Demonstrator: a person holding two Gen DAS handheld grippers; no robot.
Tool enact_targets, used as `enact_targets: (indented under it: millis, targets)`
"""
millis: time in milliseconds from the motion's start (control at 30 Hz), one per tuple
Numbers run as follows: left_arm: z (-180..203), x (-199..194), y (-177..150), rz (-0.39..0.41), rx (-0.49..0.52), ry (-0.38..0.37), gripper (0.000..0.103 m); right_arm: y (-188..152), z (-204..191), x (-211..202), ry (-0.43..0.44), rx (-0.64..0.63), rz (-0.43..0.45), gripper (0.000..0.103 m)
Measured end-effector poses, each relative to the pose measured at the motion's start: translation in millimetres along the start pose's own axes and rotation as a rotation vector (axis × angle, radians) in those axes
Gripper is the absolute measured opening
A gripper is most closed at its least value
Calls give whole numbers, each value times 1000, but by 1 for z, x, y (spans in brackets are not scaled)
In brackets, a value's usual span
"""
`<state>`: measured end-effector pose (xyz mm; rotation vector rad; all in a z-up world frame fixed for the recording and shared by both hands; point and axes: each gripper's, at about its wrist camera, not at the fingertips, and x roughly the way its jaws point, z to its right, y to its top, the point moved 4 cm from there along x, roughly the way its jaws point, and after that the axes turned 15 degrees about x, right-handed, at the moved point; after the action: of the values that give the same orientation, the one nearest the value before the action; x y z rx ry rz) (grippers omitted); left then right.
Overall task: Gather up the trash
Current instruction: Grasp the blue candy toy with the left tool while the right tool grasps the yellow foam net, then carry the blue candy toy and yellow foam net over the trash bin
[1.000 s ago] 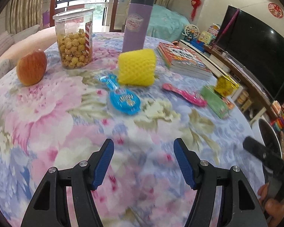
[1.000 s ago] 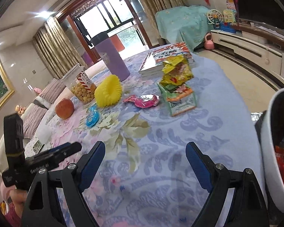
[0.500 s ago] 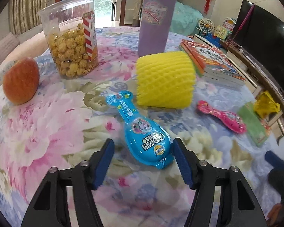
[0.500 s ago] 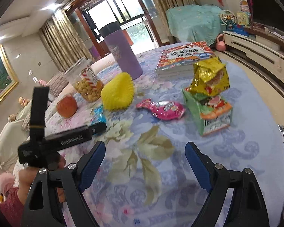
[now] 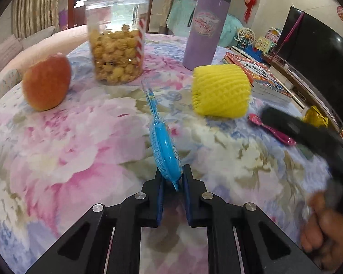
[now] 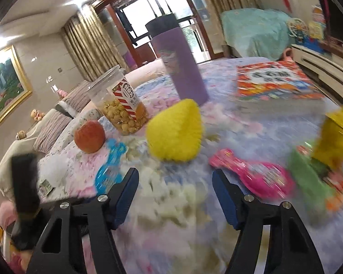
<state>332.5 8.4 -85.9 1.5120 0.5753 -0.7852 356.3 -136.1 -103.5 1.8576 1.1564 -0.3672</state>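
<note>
Left tongs (image 5: 173, 178) have pinched the blue wrapper (image 5: 163, 147); right tongs (image 6: 175, 194) are wide open and hold nothing.

The blue wrapper stands on its edge, tipped up off the flowery desk (image 5: 68, 150), so this looks like the picking-up step. Next it likely needs lifting and carrying to a bin, but no bin shows. The pink wrapper (image 6: 251, 177) and yellow foam net (image 6: 175, 130) wait near the right tongs, very blurry.
</note>
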Motion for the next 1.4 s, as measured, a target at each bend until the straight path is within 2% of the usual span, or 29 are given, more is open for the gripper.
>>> enact_targets:
  millis: [167, 200, 233, 300, 433, 600, 700, 800, 1033, 1400]
  targets:
    - [-10, -9, -8, -1, -3, -48, 14, 16, -7, 36, -2, 5, -5, 64]
    - [-11, -11, -9, -4, -7, -50, 15, 19, -8, 44, -2, 4, -11, 54]
    - [-13, -11, -11, -6, -12, -52, 15, 20, -9, 50, -3, -1, -27, 34]
    - [-15, -15, -13, -1, -26, -42, 15, 19, -9, 61, 2, 4, -79, 14]
    - [-18, -17, -15, 8, -53, -29, 15, 12, -9, 47, 23, 5, -69, 13]
    - [-12, -22, -16, 33, -41, 14, 13, -8, -3, 6, 58, 27, -66, 13]
    - [-2, -33, -19, 53, -26, 14, 13, -22, 3, -19, 66, 42, -66, 13]
    - [16, -44, -24, 66, -5, -9, 13, -37, 9, -43, 64, 50, -56, 12]
    - [77, -62, -37, 65, 78, -117, 13, -65, 37, -102, 31, 101, -7, 13]
    - [156, -84, -44, 74, 217, -217, 13, -80, 79, -180, -48, 160, 99, 13]
